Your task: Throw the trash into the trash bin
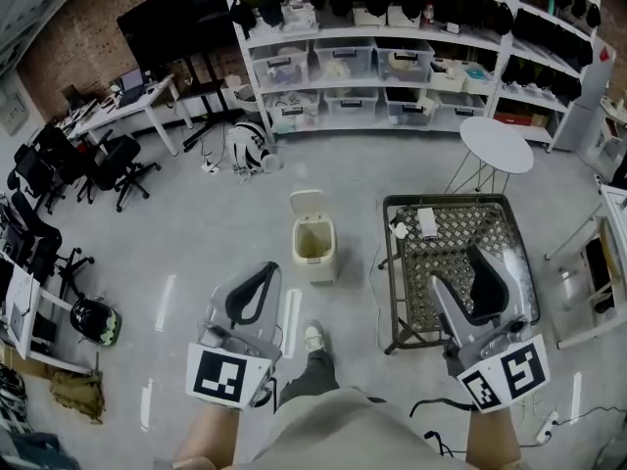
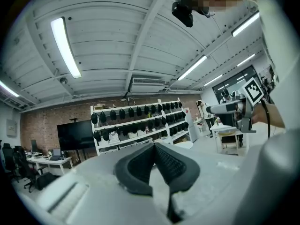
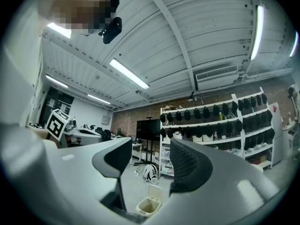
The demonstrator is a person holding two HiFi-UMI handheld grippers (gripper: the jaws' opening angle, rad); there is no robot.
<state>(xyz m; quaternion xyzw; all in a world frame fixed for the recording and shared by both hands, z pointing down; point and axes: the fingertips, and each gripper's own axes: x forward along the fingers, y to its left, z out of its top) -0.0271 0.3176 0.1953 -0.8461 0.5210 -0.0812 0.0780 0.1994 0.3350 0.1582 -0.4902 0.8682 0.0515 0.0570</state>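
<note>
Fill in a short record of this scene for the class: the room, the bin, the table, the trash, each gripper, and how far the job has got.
Room: workshop with shelves along the far wall
Bin: on the floor, lid up, left of the table
Table: mesh top, right of the bin
Trash: white scraps lying on the table's far end
Left gripper: jaws together, nothing held
Right gripper: jaws apart, nothing between them
Progress: no trash picked up yet
</note>
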